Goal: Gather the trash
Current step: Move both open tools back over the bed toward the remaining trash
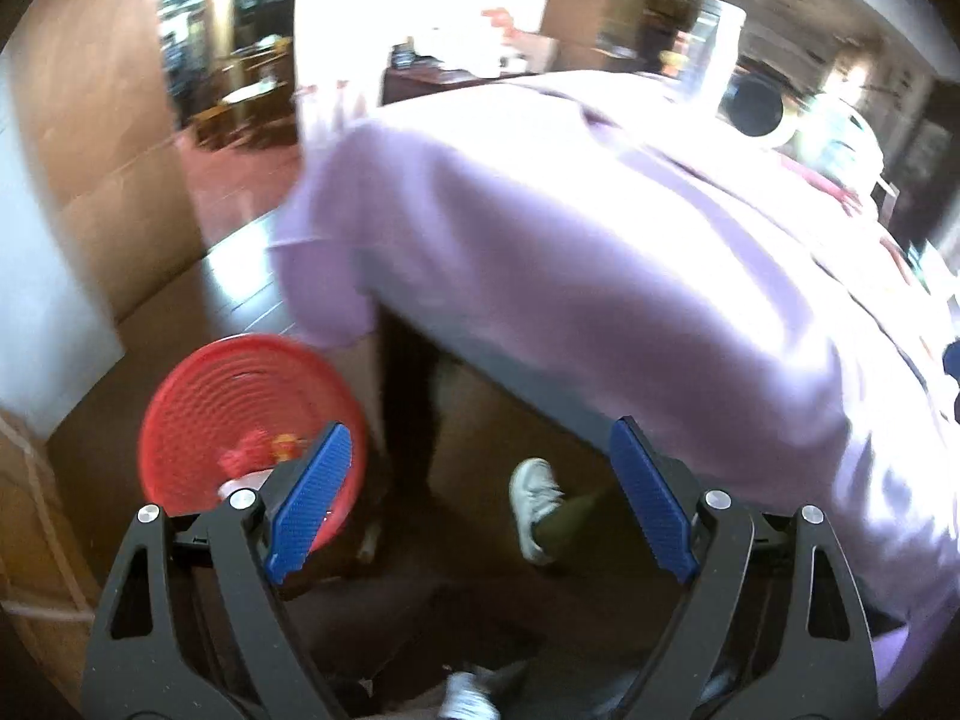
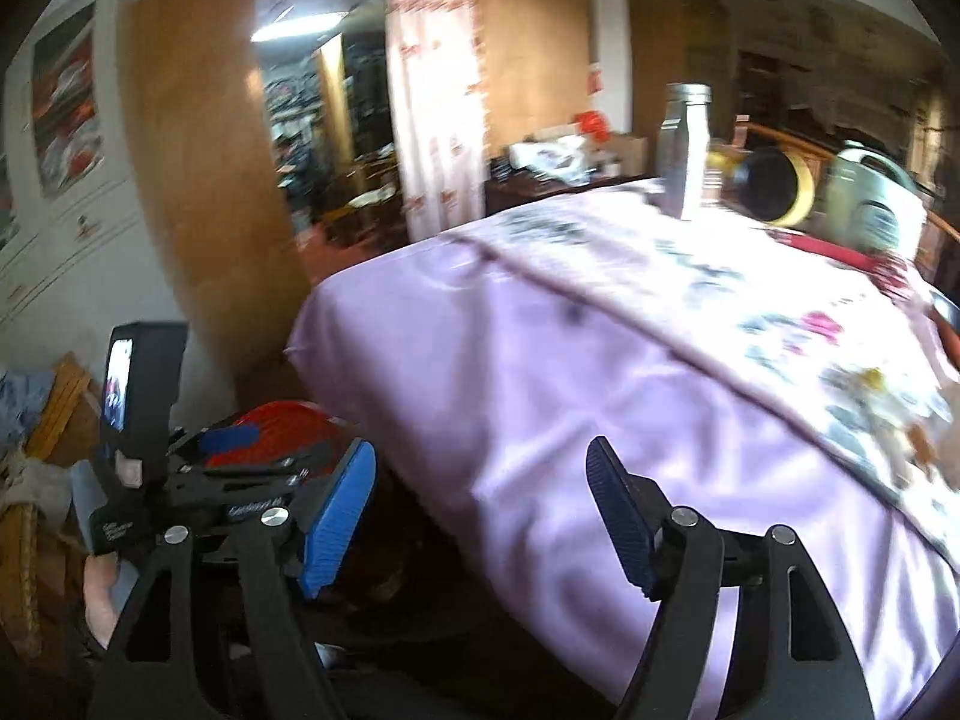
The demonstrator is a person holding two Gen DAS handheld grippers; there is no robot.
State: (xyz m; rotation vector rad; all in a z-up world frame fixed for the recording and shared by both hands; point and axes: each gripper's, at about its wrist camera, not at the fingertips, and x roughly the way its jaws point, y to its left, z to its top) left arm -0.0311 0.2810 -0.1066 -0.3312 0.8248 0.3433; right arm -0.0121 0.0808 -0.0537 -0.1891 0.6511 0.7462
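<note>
Left claw: my left claw (image 1: 480,498) is spread wide, blue pads (image 1: 309,498) apart with nothing between them, pointing down at the floor beside the bed.
Right claw: my right claw (image 2: 483,516) is also spread, pinching nothing; only the hanging bedcover shows beyond the gap.
Trash bin: a red basket-style bin (image 1: 240,414) stands on the floor near the foot corner of the bed, just behind my left claw's left pad; red and orange scraps of trash (image 1: 258,447) lie inside it.
Bed: the lilac bedcover (image 2: 540,360) fills the right side, with a floral print on top.
On the bed: a metal bottle (image 2: 687,144) stands upright at the far end.
Person: I see a white shoe (image 1: 534,504) on the floor between my left pads.
</note>
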